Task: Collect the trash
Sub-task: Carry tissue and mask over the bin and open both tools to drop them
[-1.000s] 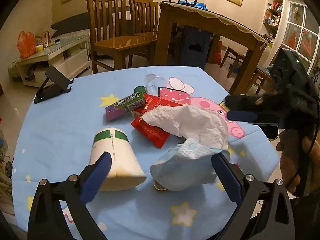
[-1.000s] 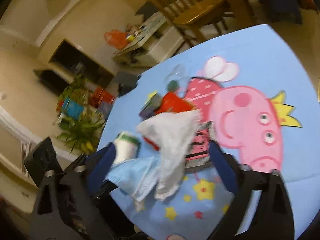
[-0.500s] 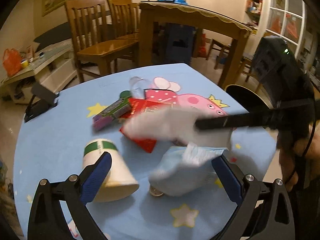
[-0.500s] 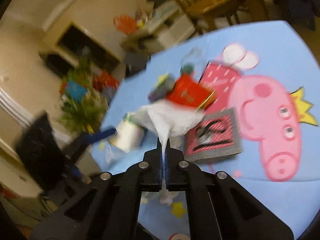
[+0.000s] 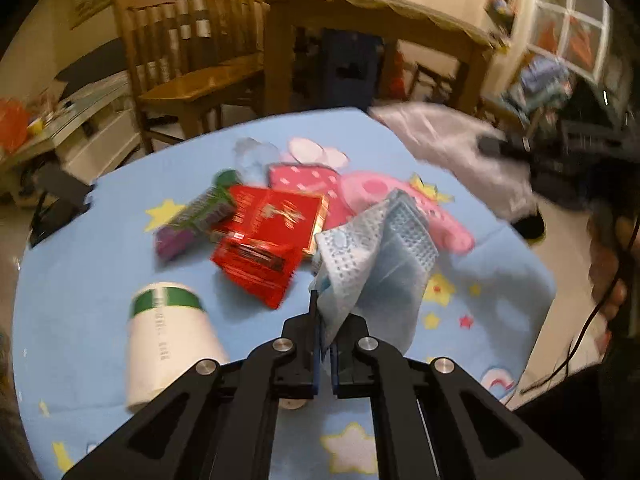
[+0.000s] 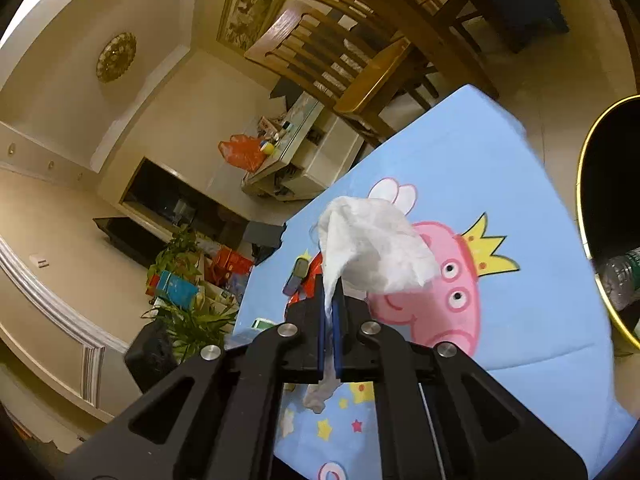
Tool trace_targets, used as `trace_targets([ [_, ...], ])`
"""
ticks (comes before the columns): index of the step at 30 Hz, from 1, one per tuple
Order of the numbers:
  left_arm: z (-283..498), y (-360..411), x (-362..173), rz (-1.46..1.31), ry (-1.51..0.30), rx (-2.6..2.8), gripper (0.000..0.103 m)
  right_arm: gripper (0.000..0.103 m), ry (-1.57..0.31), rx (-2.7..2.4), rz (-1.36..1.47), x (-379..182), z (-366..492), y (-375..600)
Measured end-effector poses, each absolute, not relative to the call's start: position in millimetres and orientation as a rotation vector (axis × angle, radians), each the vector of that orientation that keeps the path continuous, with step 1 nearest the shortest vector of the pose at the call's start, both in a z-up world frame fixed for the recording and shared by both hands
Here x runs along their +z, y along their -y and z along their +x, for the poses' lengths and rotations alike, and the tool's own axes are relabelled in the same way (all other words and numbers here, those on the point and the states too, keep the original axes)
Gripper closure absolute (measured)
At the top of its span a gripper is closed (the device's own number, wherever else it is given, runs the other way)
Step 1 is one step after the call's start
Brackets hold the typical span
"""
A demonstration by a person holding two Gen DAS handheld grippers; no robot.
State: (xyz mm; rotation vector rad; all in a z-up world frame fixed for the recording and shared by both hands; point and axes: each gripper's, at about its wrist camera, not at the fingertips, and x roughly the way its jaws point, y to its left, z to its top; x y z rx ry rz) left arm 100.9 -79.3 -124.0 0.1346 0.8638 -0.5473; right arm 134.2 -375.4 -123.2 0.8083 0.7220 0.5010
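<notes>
My left gripper [image 5: 326,344] is shut on a light blue face mask [image 5: 376,256] and holds it just above the blue table cloth [image 5: 100,264]. My right gripper [image 6: 330,312] is shut on a white crumpled tissue [image 6: 372,244] and holds it up over the table; the tissue also shows blurred at the right in the left wrist view [image 5: 452,148]. On the table lie a white paper cup with a green band [image 5: 168,340], red wrappers [image 5: 264,240], a purple-green gum pack [image 5: 192,224] and a clear plastic cup [image 5: 252,156].
A black bin with a gold rim [image 6: 608,216] stands by the table's right edge with a plastic bottle [image 6: 620,280] inside. A black phone stand [image 5: 60,200] sits at the table's far left. Wooden chairs [image 5: 188,60] and a dining table [image 5: 380,32] stand behind.
My left gripper has shut on the face mask and lifted it. My right gripper has carried the tissue up and to the right, away from the pile, uncovering the red wrappers.
</notes>
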Motion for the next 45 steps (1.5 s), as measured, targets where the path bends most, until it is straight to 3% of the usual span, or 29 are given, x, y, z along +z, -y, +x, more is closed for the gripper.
trace_targets([
  [5, 98, 57, -94, -0.010, -0.822, -0.520, 0.100, 0.098, -0.683, 0.460, 0.813, -118, 131, 387],
  [13, 87, 80, -87, 0.046, -0.802, -0.532, 0.100, 0.098, -0.672, 0.304, 0.839, -128, 116, 432],
  [22, 96, 154, -64, 0.134, -0.733, -0.621, 0.099, 0.098, -0.518, -0.075, 0.666, -94, 65, 512],
  [31, 93, 241, -71, 0.196, -0.739, -0.734, 0.099, 0.097, -0.660, -0.246, 0.643, -143, 77, 549],
  [32, 94, 248, -73, 0.201, -0.745, -0.738, 0.099, 0.087, -0.697, -0.247, 0.668, -153, 81, 554],
  [33, 95, 257, -76, 0.207, -0.754, -0.746, 0.099, 0.062, -0.735, -0.256, 0.687, -162, 84, 559],
  [34, 97, 267, -79, 0.212, -0.765, -0.754, 0.099, 0.053, -0.757, -0.277, 0.712, -171, 84, 564],
  [37, 100, 290, -85, 0.227, -0.781, -0.767, 0.099, 0.046, -0.722, -0.295, 0.772, -175, 77, 574],
  [39, 104, 307, -88, 0.238, -0.788, -0.776, 0.099, 0.021, -0.676, -0.336, 0.758, -166, 68, 576],
  [41, 106, 322, -90, 0.251, -0.799, -0.784, 0.099, 0.010, -0.618, -0.374, 0.740, -154, 54, 582],
  [45, 115, 351, -98, 0.273, -0.844, -0.797, 0.097, 0.007, -0.514, -0.448, 0.778, -140, 23, 597],
])
